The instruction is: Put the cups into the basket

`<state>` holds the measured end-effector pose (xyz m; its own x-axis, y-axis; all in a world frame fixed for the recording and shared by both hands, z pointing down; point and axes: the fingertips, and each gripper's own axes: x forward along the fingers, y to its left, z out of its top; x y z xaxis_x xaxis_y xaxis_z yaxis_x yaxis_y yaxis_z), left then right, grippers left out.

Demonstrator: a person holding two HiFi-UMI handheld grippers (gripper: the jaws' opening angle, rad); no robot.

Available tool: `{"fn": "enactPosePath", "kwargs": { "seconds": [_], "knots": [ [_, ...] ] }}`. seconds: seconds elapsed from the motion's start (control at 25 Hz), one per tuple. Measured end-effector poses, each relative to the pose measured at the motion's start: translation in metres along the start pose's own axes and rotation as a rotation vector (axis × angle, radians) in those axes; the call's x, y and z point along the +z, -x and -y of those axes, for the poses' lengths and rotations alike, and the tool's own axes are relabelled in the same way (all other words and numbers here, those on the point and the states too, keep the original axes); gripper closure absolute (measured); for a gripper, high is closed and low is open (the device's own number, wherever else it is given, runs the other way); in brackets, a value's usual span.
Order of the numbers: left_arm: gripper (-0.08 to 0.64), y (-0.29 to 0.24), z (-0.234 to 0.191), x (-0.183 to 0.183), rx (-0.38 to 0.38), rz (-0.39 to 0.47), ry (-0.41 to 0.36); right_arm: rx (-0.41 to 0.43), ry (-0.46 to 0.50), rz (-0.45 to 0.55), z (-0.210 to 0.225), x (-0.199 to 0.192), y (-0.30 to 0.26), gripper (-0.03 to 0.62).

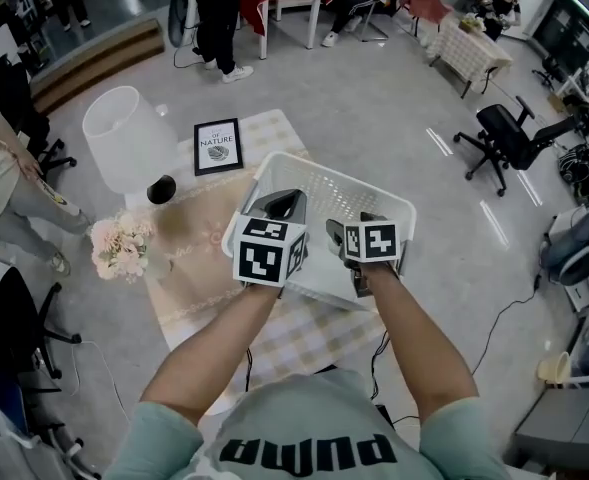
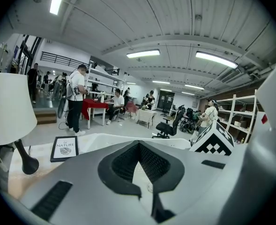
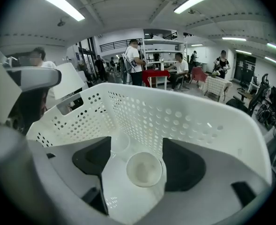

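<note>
The left gripper (image 1: 284, 205), fingers together and empty, hovers at the white basket's (image 1: 334, 176) left rim. The right gripper (image 1: 354, 232), fingers spread, hangs over two cups (image 3: 144, 169) inside the basket, on the clothed table (image 1: 194, 243).

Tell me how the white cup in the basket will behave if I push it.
The cup looks thin-walled, so it is probably light and tips easily. It sits on the smooth, glossy floor of the basket, so a push would likely slide it towards the second cup behind.
</note>
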<state>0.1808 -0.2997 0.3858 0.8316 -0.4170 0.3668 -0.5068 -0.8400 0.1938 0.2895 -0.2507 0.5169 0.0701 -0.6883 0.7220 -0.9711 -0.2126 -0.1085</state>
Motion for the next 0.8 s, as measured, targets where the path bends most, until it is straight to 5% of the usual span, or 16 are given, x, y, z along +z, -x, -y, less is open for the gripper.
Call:
{"fn": "enactPosePath", "kwargs": {
  "seconds": [0.52,0.64,0.8],
  "knots": [
    [0.558,0.038,0.005,-0.006,0.011,0.028,-0.035,0.034,0.098,0.186,-0.049,0.034,0.072,0.257],
    [0.558,0.049,0.008,-0.009,0.012,0.034,-0.053,-0.005,0.12,0.238,-0.057,0.036,0.094,0.469],
    [0.558,0.062,0.011,-0.017,0.01,0.032,-0.07,-0.009,0.138,0.286,-0.072,0.029,0.116,0.506]
  ]
}}
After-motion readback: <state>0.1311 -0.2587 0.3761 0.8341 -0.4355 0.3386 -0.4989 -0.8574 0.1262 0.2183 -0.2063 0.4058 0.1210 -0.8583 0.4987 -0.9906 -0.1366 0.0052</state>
